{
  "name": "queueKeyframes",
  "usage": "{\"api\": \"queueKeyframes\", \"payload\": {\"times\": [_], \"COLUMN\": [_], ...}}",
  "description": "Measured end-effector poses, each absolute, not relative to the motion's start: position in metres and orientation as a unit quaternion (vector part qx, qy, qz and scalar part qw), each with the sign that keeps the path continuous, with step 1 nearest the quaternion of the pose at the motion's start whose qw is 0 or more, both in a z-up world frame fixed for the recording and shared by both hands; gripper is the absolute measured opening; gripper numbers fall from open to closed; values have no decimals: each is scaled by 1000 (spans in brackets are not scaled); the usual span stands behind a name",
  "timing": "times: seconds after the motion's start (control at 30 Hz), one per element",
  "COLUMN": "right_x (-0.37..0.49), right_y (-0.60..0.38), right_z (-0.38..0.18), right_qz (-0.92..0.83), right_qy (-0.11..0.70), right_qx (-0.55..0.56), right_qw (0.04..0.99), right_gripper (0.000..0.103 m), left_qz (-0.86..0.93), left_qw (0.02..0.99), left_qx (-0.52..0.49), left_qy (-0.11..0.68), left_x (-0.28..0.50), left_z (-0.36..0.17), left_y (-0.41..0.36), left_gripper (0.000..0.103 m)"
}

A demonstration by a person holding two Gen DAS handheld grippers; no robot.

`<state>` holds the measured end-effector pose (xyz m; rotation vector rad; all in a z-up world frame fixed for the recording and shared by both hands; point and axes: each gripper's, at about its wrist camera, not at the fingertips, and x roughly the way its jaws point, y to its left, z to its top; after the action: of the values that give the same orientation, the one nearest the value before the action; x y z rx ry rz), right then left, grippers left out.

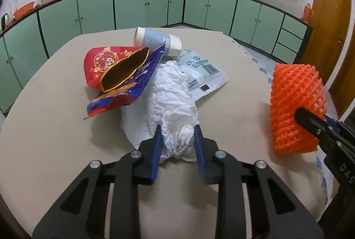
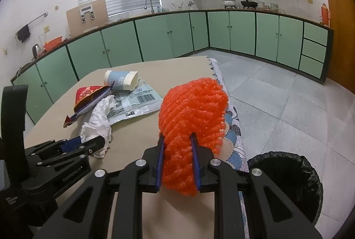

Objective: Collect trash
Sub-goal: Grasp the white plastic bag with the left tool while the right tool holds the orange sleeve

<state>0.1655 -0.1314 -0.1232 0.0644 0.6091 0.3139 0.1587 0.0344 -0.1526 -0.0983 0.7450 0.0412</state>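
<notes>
The left gripper (image 1: 177,130) pinches the near end of a crumpled white tissue (image 1: 168,101) lying on the beige table (image 1: 55,106). Beside it, the right gripper (image 2: 177,139) squeezes an orange foam net (image 2: 193,110), lifted near the table's right edge. A black-lined trash bin (image 2: 286,174) stands on the floor below.

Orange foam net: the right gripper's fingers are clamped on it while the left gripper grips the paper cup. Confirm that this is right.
Not quite. The left gripper grips the crumpled white tissue, not the paper cup, which lies untouched at the far side of the pile; the left wrist view shows it. The right gripper is indeed clamped on the orange foam net.
</notes>
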Motion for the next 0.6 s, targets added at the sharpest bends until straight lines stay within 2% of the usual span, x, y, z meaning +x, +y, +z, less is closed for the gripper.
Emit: {"api": "queueKeyframes", "payload": {"times": [0.13, 0.6], "right_x": [163, 147], "right_y": [-136, -160], "right_z": [-119, -96], "right_qz": [156, 148], "right_qy": [293, 263], "right_qx": [39, 50], "right_qw": [943, 952], "right_gripper": [21, 21], "left_qz": [18, -23], "left_qw": [934, 957], "left_qx": [-54, -32], "left_qy": [352, 288], "left_x": [149, 123], "left_z": [-143, -103], "left_y": [36, 12], "left_gripper": [21, 20]}}
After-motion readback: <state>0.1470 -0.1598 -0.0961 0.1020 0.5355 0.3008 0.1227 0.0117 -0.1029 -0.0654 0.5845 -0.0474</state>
